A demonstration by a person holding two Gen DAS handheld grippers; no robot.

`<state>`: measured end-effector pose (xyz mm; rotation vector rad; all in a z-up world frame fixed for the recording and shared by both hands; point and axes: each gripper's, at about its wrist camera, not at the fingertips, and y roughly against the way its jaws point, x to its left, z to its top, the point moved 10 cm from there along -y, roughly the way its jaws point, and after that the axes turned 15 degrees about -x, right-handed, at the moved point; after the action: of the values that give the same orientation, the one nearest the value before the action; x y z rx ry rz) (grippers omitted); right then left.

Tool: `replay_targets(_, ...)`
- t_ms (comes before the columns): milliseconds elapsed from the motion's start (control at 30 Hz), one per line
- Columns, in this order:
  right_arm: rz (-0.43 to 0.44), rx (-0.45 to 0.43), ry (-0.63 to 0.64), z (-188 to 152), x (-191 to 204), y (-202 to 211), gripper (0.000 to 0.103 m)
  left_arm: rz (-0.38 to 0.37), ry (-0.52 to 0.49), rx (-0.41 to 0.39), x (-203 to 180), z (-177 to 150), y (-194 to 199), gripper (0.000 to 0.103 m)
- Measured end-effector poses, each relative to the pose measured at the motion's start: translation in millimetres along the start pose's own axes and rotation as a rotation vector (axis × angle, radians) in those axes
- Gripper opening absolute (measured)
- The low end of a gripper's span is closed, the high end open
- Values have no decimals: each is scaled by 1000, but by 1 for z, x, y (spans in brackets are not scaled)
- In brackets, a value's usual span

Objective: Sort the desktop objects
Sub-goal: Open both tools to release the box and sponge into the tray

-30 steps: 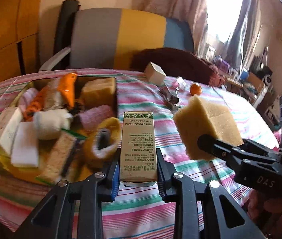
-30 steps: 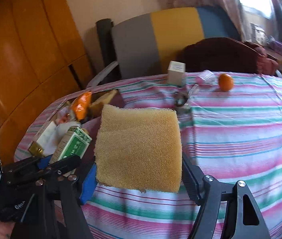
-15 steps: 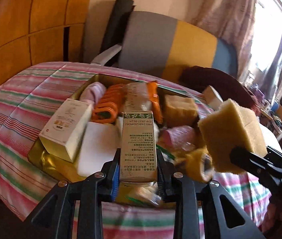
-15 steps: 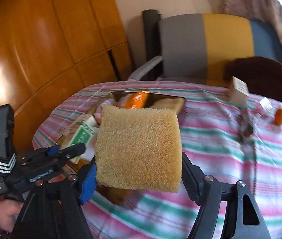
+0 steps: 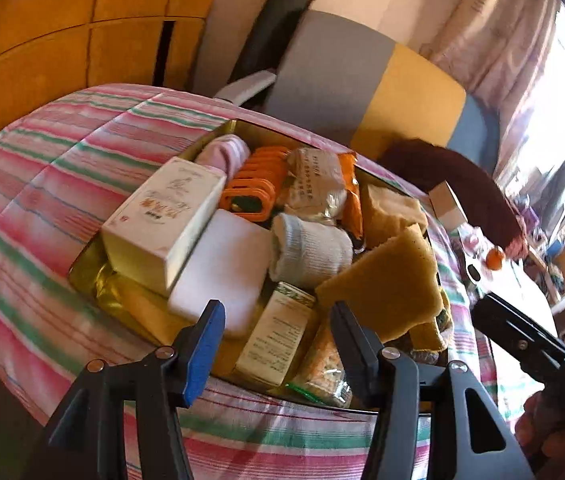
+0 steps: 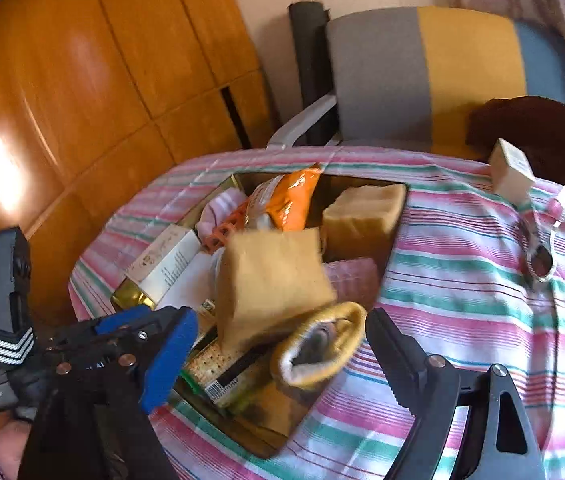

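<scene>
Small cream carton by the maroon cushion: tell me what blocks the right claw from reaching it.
Nothing visible blocks it. The small cream carton stands on bare striped tablecloth, right of the full gold tray; the right claw is opening over that tray.

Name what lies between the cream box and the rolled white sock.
A flat white block lies between the cream box and the rolled white sock; the left wrist view shows it.

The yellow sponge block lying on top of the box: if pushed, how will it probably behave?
The yellow sponge block looks porous, so it is probably light and squashy. It leans tilted on the heap in the gold box, so a push would likely topple it rather than slide it.
</scene>
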<state>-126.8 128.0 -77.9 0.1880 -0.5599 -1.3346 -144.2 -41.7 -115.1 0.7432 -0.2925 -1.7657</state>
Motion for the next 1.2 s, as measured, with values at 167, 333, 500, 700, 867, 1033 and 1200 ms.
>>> replay_targets(167, -35, -14, 49, 3, -6, 9, 70, 6, 17, 12, 2, -4, -3, 56)
replay_targets(333, 22, 31, 157, -2, 17, -5, 46, 4, 6, 14, -2, -10, -2, 56)
replay_targets(500, -4, 116, 232, -10, 22, -47, 37, -7, -10, 19, -10, -13, 1, 55)
replay_targets(700, -18, 114, 256, 1, 17, -75, 40, -14, -20, 13, -17, -14, 4, 55)
replay_targets(867, 38, 90, 155, -4, 20, -48, 44, -7, -19, -8, -18, -10, 8, 55)
replay_targets(1033, 32, 28, 76, 1, 6, -15, 44, -12, -9, -11, -25, -8, 9, 55)
replay_targets(1200, 26, -12, -16, 6, -9, 1, 56, -36, -66, 2, -47, -13, 12, 56)
